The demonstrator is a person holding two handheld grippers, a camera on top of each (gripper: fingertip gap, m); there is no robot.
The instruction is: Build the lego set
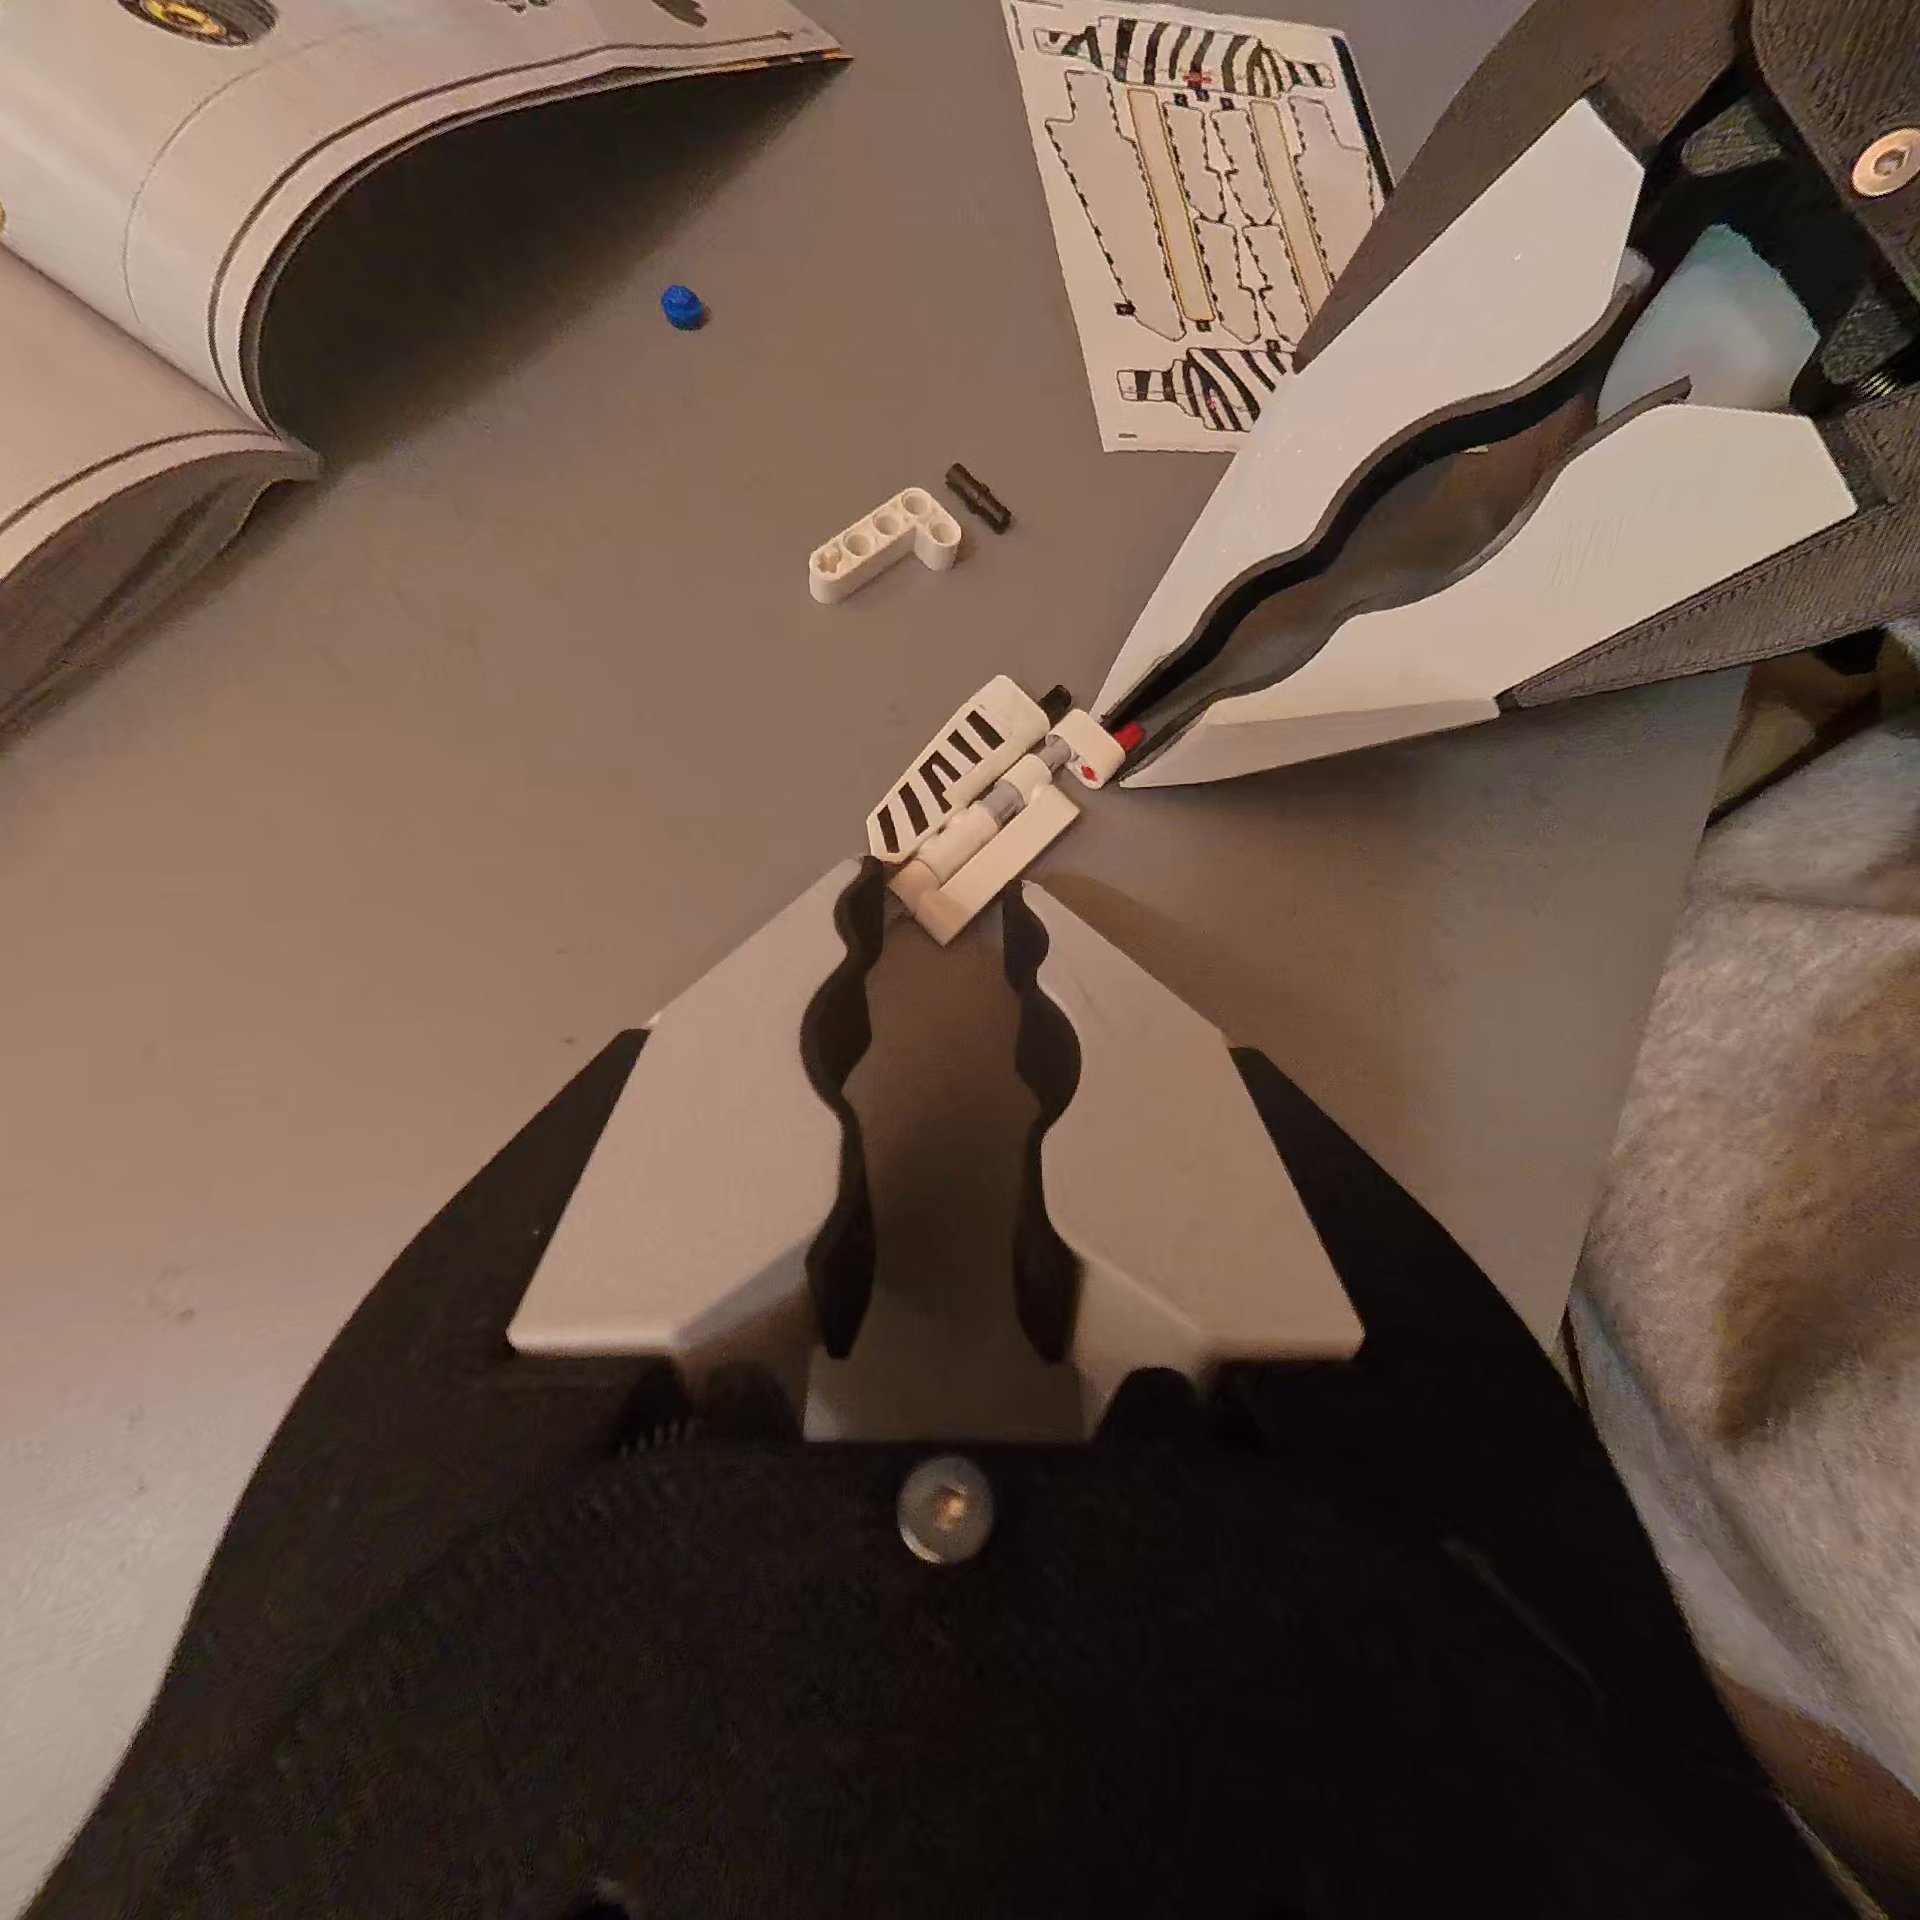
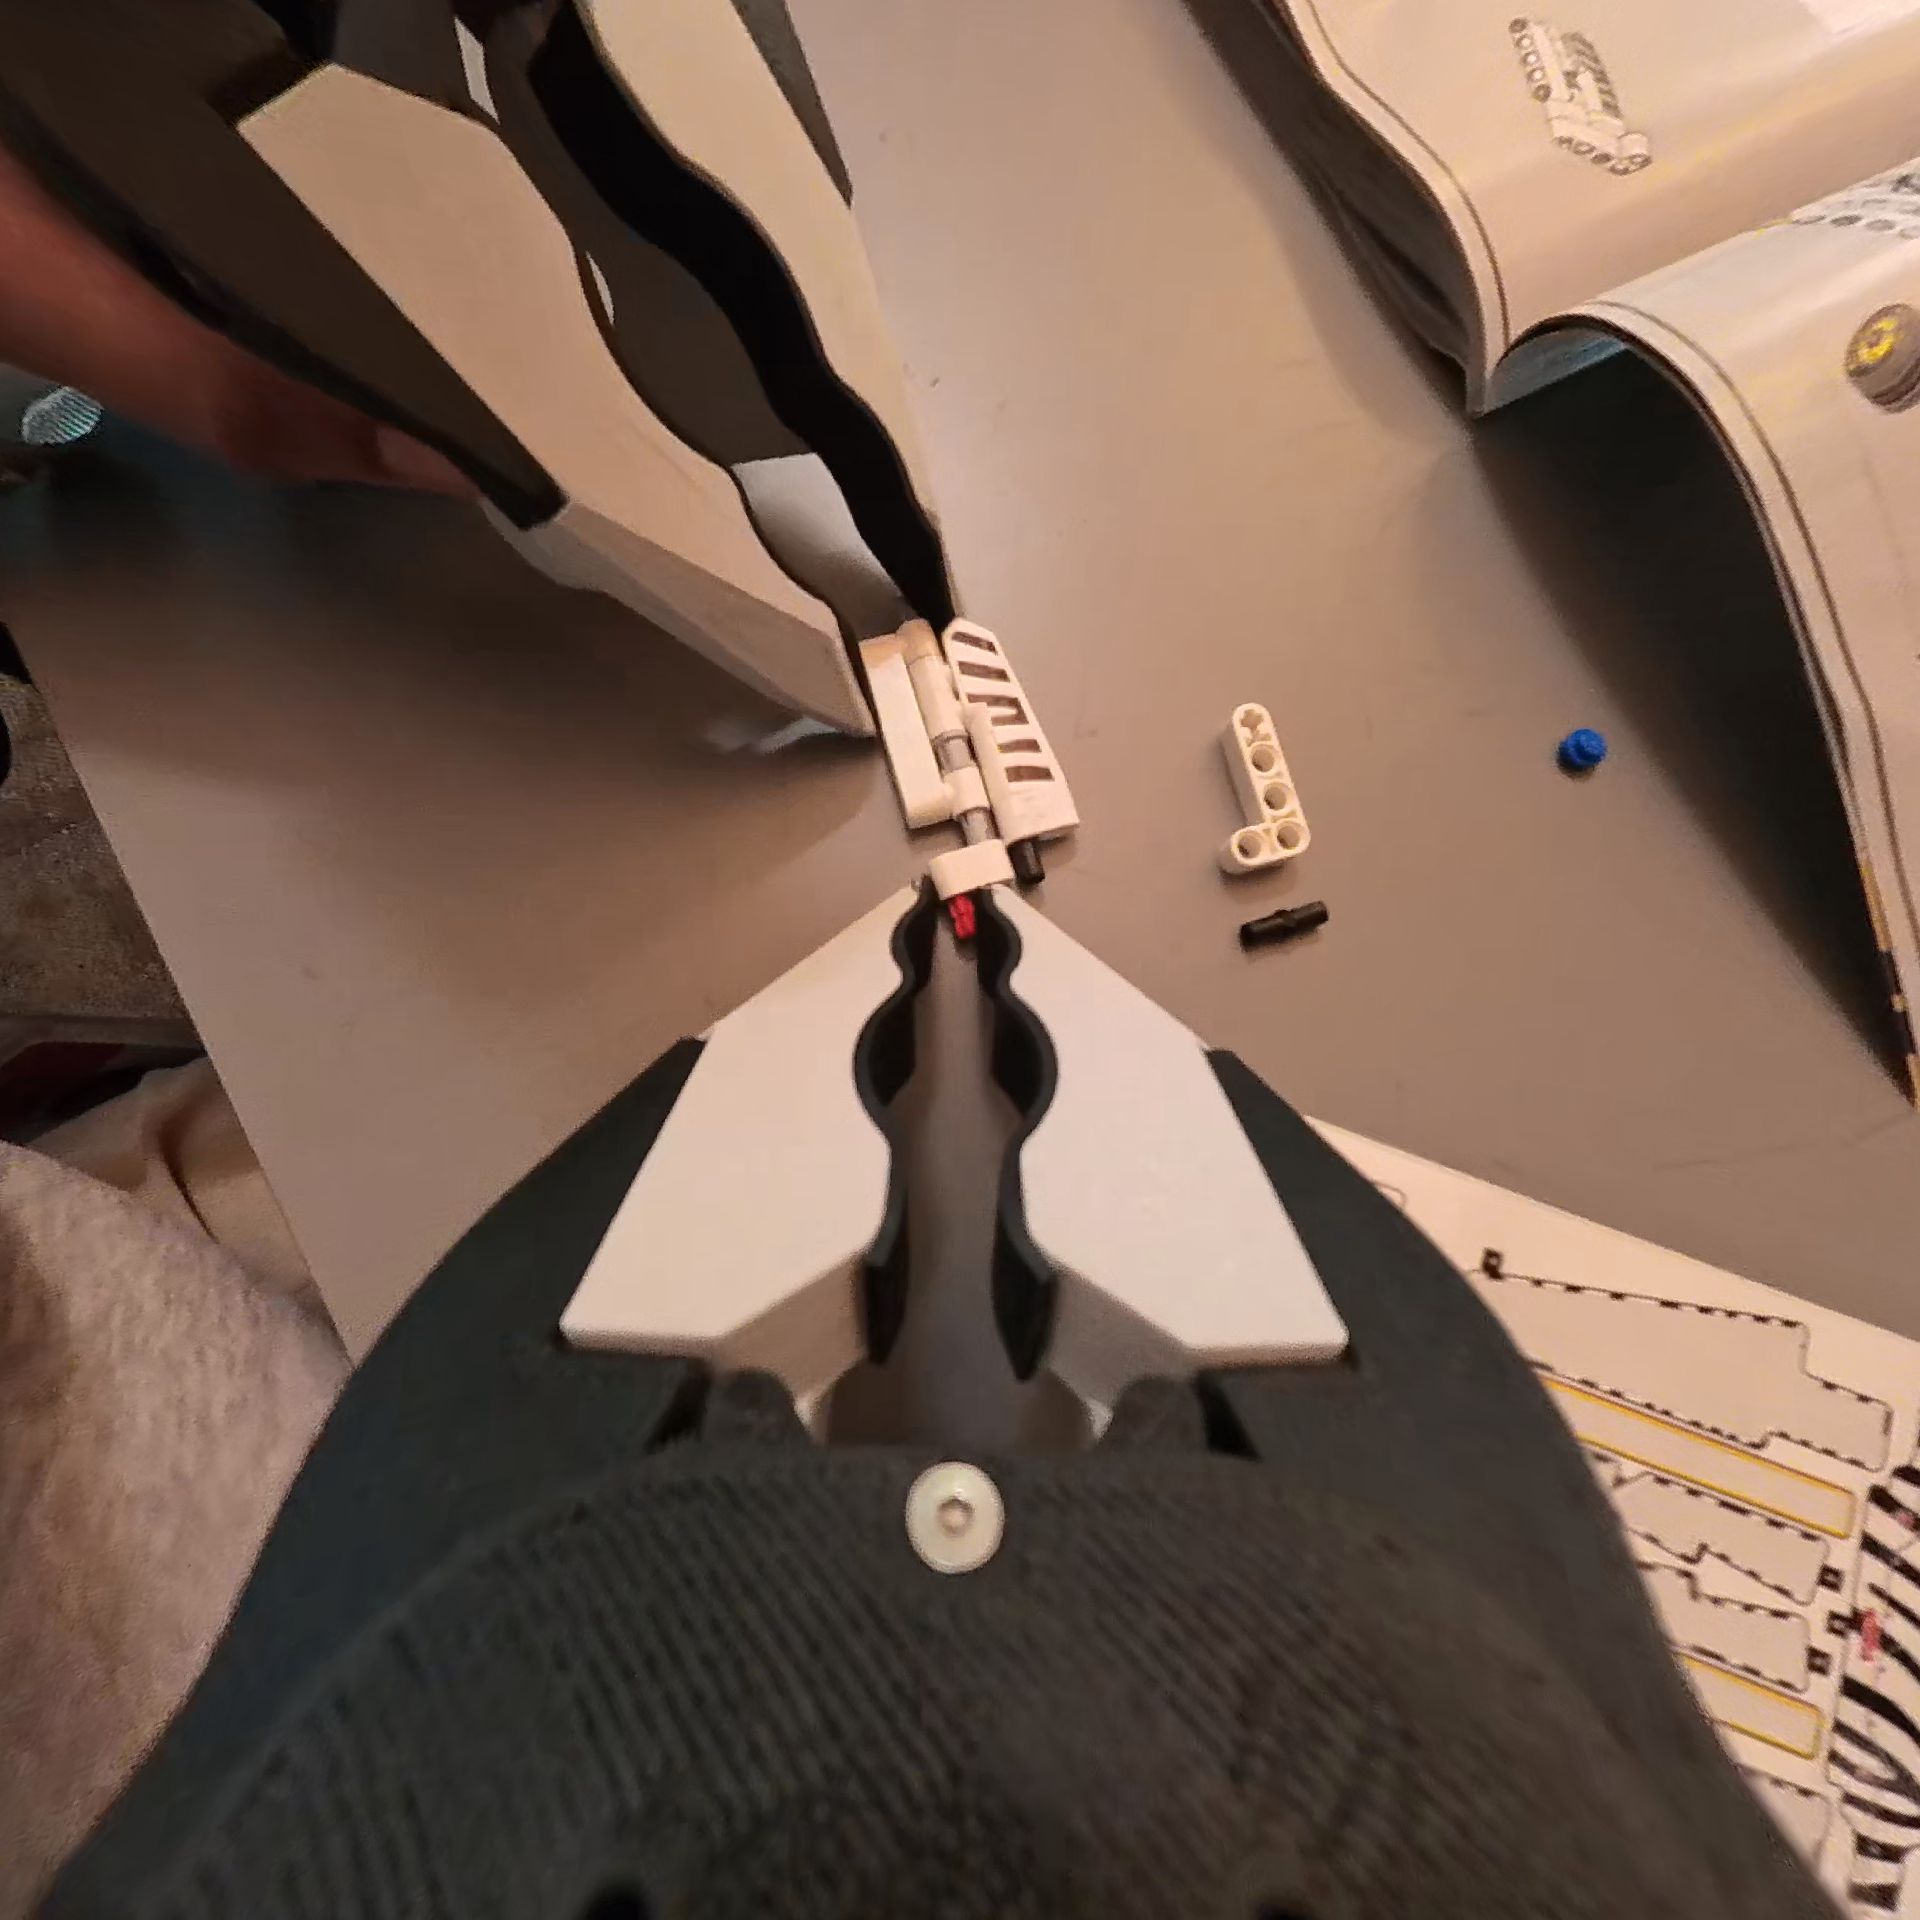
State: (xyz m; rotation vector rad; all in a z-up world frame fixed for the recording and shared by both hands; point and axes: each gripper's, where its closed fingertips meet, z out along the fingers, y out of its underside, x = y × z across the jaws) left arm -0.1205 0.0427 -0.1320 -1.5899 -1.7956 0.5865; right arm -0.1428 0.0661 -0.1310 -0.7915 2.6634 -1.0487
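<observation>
Grey tabletop (image 1: 520, 831), matte, lit warm, with a pale fuzzy cloth (image 1: 1787, 1039) over its right edge in the left wrist view. At centre, a small white lego assembly (image 1: 971, 821) with a black-striped panel, a grey axle down its middle and a flat white plate beside it. Left gripper (image 1: 940, 883) clamped on the near end of the assembly, fingertips touching the white connector there, jaws only narrowly apart. Right gripper (image 2: 961, 904) reaching in from the far right, tips pinched on a small red pin (image 2: 962, 917) that sticks out of a white connector at the assembly's other end; black stub of another pin just beside it. In the right wrist view, a person's hand (image 2: 208, 395) behind the left gripper's body.

Farther off on the table, a white L-shaped beam (image 1: 888, 542) lying flat, with a loose black pin (image 1: 978, 499) just beside it, not touching. Well apart to the far left, a small blue round stud (image 1: 681, 308). Open instruction booklet (image 1: 260, 208) at the far left, pages curling up. Sticker sheet (image 1: 1195, 208) with zebra-striped shapes at the far right, partly under the right gripper.
</observation>
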